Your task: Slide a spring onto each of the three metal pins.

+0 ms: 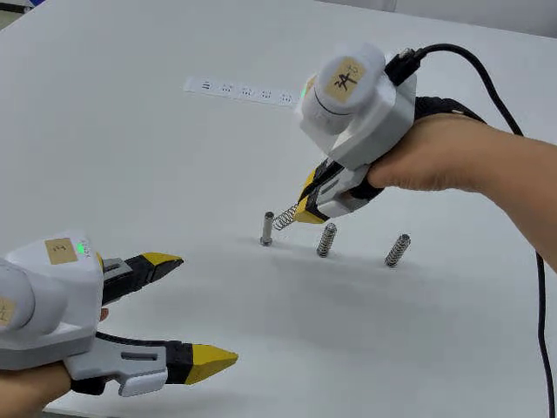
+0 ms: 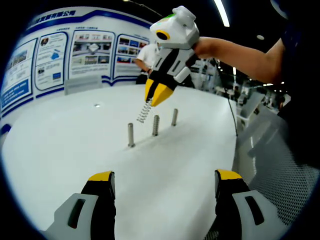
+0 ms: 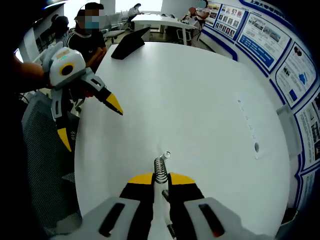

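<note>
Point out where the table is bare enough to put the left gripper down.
Bare table lies between the left gripper and the row of pins, and left of the power strip. It is crowded at the pins, where the right gripper holds a spring by the bare pin; a black cable runs along the right side.

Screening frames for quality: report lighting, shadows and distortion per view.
Head view: even light, soft shadows under the pins on the white table. Left gripper view: fisheye bowing, bright ceiling strip. Right gripper view: same bowing, held spring sharp.
</note>
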Tool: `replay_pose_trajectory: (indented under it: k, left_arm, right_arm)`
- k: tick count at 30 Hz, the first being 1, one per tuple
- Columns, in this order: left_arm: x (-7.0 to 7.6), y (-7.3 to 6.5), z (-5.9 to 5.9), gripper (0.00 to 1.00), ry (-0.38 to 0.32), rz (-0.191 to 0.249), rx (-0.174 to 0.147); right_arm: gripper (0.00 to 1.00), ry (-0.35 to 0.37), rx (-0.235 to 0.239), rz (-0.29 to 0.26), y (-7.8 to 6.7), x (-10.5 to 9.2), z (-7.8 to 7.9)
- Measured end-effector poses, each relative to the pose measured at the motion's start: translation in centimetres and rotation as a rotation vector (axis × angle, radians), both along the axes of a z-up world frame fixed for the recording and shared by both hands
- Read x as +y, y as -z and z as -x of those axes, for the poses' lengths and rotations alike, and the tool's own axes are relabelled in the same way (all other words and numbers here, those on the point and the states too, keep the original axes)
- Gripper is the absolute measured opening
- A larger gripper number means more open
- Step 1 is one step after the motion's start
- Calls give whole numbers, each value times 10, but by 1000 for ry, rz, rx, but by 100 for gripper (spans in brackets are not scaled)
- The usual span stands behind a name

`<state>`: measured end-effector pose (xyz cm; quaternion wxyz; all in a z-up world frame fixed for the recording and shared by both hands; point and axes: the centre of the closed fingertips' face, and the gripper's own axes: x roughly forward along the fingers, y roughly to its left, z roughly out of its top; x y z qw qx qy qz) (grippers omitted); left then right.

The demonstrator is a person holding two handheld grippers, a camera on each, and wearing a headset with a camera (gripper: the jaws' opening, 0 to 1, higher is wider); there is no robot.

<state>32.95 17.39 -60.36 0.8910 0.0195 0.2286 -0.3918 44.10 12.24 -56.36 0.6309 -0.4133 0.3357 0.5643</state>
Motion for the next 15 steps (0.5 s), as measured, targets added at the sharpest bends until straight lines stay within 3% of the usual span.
replay_pose_trajectory:
  k: [15]
  left_arm:
    - [4, 0, 0, 83, -10, 1, -1]
  right_arm:
    - [11, -97, -28, 135, -1, 10, -10]
